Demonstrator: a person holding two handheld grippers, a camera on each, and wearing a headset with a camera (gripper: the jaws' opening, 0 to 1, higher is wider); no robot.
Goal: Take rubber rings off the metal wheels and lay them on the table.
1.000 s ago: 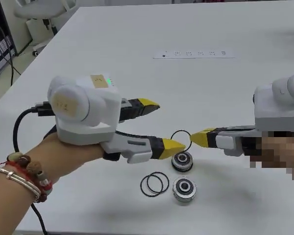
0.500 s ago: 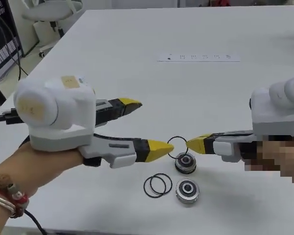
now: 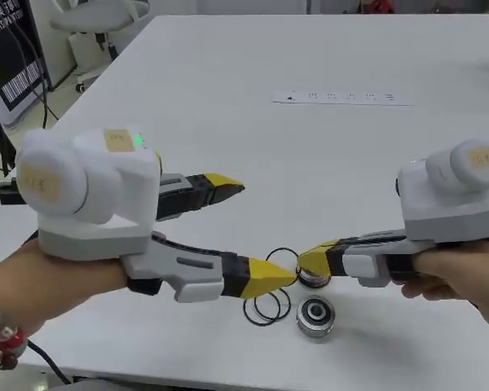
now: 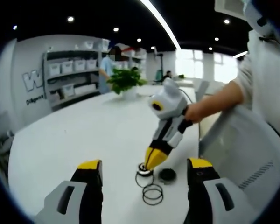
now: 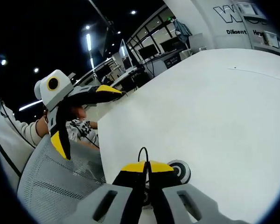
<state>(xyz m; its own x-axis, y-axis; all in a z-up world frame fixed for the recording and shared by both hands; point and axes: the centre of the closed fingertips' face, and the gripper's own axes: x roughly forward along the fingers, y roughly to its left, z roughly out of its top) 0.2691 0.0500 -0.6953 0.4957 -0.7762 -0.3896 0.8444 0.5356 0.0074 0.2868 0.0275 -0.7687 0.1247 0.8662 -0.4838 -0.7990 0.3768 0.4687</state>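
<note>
Rubber ring [image 3: 282, 257] pinched — wheel [image 3: 312, 281] (half-hidden).

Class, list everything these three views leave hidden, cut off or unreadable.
1. Head view: far metal wheel is half hidden behind the right tongs; whether the held rubber ring touches it is unclear.
2. Head view: print on the white strip is too small to read.
3. Right gripper view: the ring's lower part is hidden between the shut tongs.

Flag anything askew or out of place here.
One rubber ring stands on edge, pinched in the shut right gripper at the far wheel, instead of lying flat. Two loose rings lie flat, overlapping, by the near wheel. Nothing looks damaged.
</note>
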